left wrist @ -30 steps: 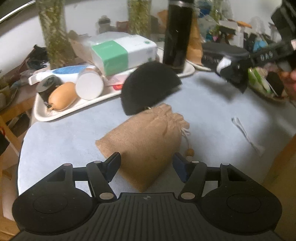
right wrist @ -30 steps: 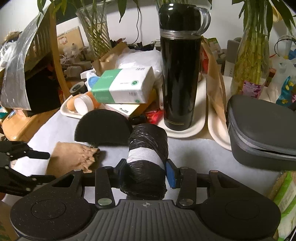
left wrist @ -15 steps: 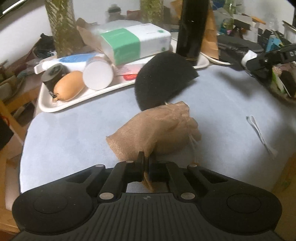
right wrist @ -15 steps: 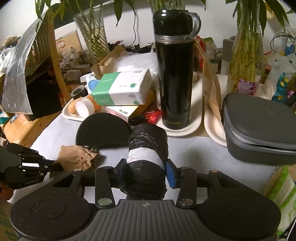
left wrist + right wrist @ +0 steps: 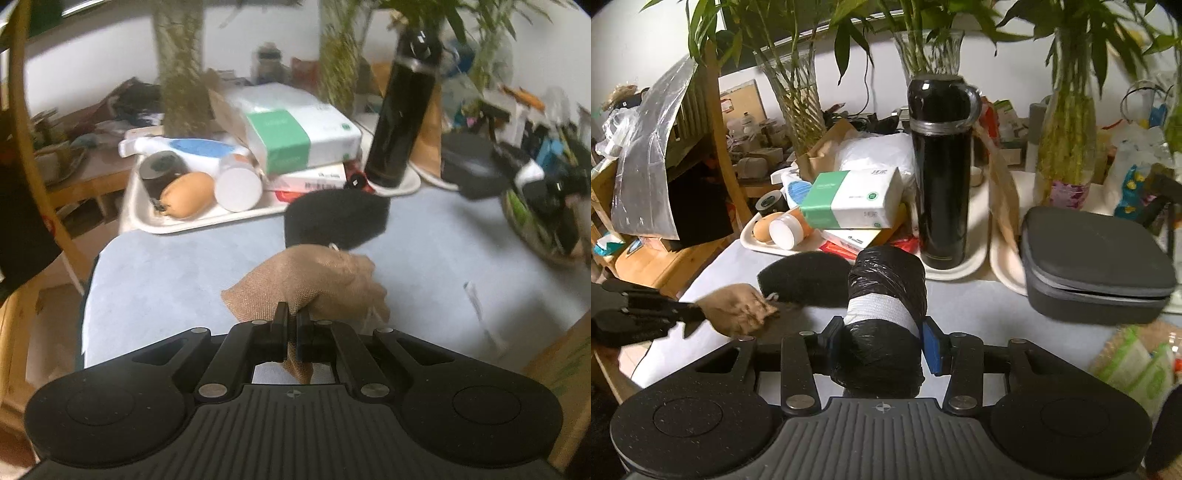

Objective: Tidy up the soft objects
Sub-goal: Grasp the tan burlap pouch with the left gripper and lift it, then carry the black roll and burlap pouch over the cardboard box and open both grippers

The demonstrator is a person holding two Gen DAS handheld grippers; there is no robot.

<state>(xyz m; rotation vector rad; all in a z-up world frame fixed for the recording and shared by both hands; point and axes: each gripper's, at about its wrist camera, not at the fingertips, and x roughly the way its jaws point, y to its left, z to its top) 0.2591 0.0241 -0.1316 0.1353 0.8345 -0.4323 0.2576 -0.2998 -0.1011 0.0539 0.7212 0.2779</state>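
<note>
My left gripper (image 5: 291,325) is pinched tight on a fold of the burlap pouch (image 5: 310,280), which hangs just above the bench (image 5: 177,266), in front of the black foam pad (image 5: 336,218). It looks light and floppy, so I judge a bunched corner is the best hold. My right gripper (image 5: 882,339) is clamped around the black plastic-wrapped roll (image 5: 886,295), squashy but bulky, gripped across its middle.

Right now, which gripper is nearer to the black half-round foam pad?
Left. The left gripper, shut on the burlap pouch, sits just in front of the foam pad. The right gripper, clamping a black bag roll, is off to the pad's side.
</note>
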